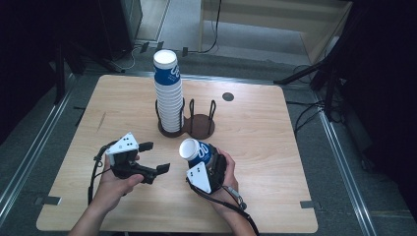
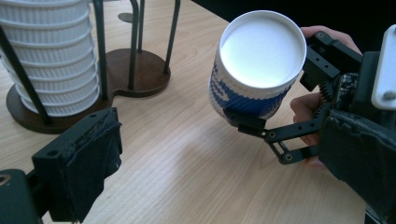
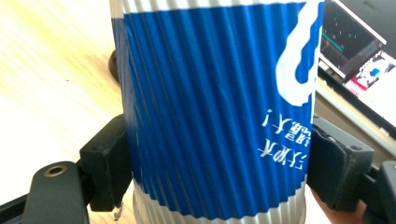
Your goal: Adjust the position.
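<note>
One cup (image 1: 195,151) lay clamped upside down in the right gripper (image 1: 209,164) near the table's (image 1: 255,142) front edge, presumably for stacking; the left gripper (image 1: 152,157) stood open, empty.

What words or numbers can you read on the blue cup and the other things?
Cup in the right gripper: a big white curved mark, cut off at the edge, and small white upside-down characters, too blurred to read.
Stack of cups: a white mark on the top one, too small to read.
Screen: coloured patches, unreadable.
</note>
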{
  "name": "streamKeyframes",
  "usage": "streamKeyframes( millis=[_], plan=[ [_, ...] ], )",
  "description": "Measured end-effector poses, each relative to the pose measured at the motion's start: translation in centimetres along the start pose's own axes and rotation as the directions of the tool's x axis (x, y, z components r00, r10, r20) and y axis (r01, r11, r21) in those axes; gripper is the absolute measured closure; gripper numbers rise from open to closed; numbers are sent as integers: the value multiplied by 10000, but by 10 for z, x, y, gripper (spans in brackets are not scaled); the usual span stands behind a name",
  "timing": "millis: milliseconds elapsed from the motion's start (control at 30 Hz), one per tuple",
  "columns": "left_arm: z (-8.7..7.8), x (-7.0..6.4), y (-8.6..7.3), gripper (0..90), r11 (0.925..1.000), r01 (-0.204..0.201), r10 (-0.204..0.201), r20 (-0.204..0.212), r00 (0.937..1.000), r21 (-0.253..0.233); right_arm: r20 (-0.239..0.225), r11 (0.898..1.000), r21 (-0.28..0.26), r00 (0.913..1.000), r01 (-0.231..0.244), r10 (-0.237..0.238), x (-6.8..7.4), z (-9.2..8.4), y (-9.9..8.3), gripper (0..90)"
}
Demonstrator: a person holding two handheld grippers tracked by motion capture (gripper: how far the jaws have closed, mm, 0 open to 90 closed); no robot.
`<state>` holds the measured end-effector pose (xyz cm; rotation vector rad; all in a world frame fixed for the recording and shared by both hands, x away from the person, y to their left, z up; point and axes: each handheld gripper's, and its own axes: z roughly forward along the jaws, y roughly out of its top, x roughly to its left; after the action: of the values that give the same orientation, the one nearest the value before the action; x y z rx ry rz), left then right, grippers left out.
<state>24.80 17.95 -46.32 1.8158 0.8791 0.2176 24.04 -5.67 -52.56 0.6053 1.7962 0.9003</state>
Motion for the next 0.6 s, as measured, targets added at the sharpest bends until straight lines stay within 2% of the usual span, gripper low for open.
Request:
streamKeyframes(
  millis=[333, 600],
  plan=[
    [6, -7, 0, 11, 9996, -177, 172, 223, 9996, 202, 127, 9965, -342, 9970, 761, -757, 10, -3, 3, 192],
    [12, -14, 0, 11, 9983, -365, 343, 477, 9983, 458, 81, 9877, -752, 9905, 1372, -1370, 20, -8, 6, 192]
  ],
)
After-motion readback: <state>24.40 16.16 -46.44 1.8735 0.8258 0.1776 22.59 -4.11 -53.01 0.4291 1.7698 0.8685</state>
